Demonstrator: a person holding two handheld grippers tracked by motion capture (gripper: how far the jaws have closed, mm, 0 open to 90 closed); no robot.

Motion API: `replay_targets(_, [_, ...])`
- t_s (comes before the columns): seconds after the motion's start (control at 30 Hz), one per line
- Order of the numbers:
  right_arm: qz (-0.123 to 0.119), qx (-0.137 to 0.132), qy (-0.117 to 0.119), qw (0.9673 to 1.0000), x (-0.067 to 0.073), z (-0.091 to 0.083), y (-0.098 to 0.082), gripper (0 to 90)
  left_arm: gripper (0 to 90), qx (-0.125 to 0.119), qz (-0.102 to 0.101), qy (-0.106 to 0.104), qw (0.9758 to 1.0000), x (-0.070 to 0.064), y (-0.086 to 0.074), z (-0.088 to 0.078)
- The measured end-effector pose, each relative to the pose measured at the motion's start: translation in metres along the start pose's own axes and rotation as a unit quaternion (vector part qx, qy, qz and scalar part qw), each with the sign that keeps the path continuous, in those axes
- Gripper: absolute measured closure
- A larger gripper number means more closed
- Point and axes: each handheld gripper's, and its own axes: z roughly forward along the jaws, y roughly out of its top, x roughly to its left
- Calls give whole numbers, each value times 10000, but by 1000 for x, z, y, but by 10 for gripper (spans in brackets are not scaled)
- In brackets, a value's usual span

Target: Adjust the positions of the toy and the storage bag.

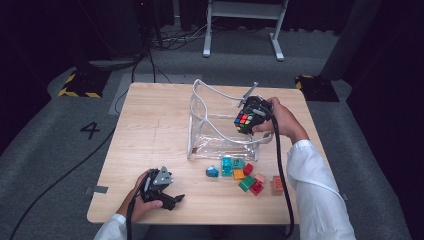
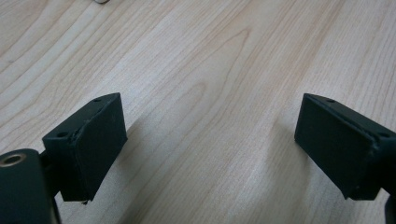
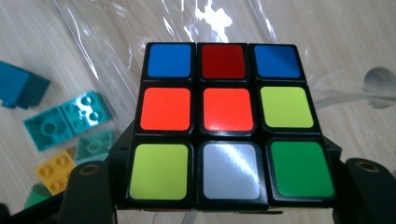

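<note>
Nearest the person, the left gripper (image 1: 172, 198) rests low over the pale wooden worktop (image 1: 150, 130) at its front left, its jaws spread wide with nothing but bare wood grain between them in the left gripper view; it is well apart from the work in hand. Farther out along the front edge lies a loose cluster of small plastic building bricks (image 1: 243, 176) in teal, yellow, green and red, just in front of the clear plastic bag (image 1: 220, 125), which stands open with its mouth upward and its white-edged rim (image 1: 200, 87) lifted. Farther still, the right gripper (image 1: 246, 121) holds the multicoloured puzzle cube with black edges (image 3: 229, 123), the jaws clamped on two opposite sides of it at a middling width (the cube is what keeps them apart), one face with blue, red, orange, yellow-green, white and green squares turned to that gripper's camera. The relation that matters is cube to bag mouth: in the high view the cube hangs at the bag's right rim, over or just inside the opening, and in the right gripper view clear film lies directly behind it. I judge the way onward to be downward and slightly leftward into the bag, with the right hand (image 1: 280, 120) plainly the nearer one.
</note>
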Motion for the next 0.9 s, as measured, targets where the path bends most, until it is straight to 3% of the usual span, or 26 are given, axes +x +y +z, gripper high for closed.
replay_targets(0.1, [-7,328,-17,9995,0,3,-1,336,92,21,28,2,10000,0,0,0])
replay_targets(0.13, [254,596,48,9979,4,2,-2,336,92,20,27,2,10000,0,0,0])
replay_targets(0.3, [317,782,113,9964,4,5,-4,336,92,19,25,2,10000,0,0,0])
replay_targets(0.47, [180,1032,329,9940,5,9,-8,337,92,20,29,2,10000,0,0,0])
replay_targets(0.6, [12,1302,498,9902,11,7,-11,336,92,21,28,1,10000,0,0,0])
replay_targets(0.73, [18,1240,297,9918,11,2,-11,336,92,26,30,-1,10000,0,0,0])
replay_targets(0.9, [81,1082,226,9938,10,2,-16,334,92,27,29,-1,10000,0,0,0])
